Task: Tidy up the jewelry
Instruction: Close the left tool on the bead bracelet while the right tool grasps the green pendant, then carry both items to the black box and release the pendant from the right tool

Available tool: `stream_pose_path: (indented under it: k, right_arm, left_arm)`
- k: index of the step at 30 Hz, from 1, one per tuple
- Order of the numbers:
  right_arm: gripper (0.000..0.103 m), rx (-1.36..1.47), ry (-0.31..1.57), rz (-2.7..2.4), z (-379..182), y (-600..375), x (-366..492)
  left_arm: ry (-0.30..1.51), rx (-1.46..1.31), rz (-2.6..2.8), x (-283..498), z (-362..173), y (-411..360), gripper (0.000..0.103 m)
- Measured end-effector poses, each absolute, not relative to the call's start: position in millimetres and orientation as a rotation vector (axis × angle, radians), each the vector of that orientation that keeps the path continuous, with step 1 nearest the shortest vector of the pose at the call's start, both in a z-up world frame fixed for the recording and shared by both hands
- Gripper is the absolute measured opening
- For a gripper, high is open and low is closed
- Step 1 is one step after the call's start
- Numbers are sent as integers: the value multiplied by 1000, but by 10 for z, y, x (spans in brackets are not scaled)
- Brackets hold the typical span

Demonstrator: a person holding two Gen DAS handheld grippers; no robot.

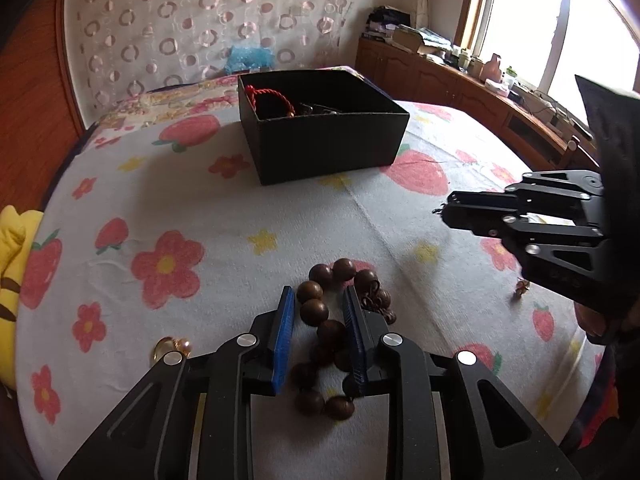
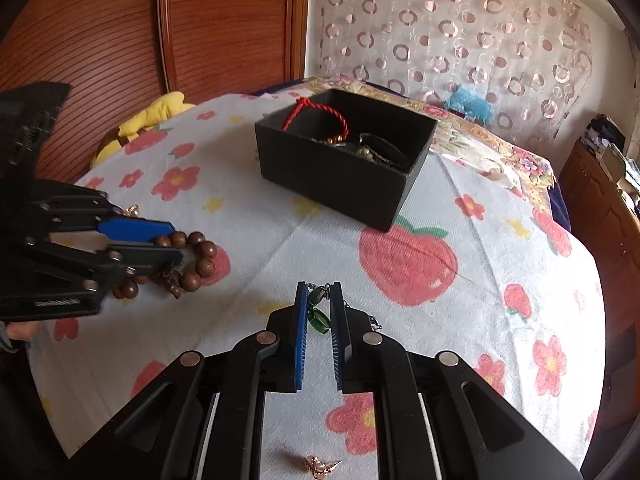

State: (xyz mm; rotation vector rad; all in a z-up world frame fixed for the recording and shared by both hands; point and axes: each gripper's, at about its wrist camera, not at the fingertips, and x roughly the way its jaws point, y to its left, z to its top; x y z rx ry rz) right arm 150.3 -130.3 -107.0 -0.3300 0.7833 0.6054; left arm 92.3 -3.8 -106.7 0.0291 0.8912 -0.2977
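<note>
Bead bracelet between left gripper fingers

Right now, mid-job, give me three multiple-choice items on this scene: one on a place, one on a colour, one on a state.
1. Where is the wooden bead bracelet?
A. In the black box
B. On the flowered cloth, between the left gripper's fingers
C. On the yellow cushion

2. What colour is the cord bracelet in the black box?
A. Red
B. Green
C. White

3. What is the right gripper doing?
A. Hanging empty
B. Pinching a green-stoned piece
C. Holding the box

Key: B, the beads lie on the flowered cloth between the left gripper pads; A, red loop over the box wall; B, green stones sit between its narrowed pads.
</note>
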Motion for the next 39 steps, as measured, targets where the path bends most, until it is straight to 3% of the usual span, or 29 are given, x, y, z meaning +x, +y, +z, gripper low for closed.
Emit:
stream_pose_path:
  k: [5, 21, 39]
  right_arm:
    - [12, -319, 767, 615, -1010, -1305, 1467]
    - [12, -249, 678, 621, -607, -1426, 1522]
    - [12, -153, 681, 610, -335, -1338, 2347]
  left_arm:
    - [885, 26, -292, 969, -1059, -36, 12]
    - [689, 7, -303, 786, -336, 24, 12]
    - [596, 1, -285, 1061, 30, 143, 12]
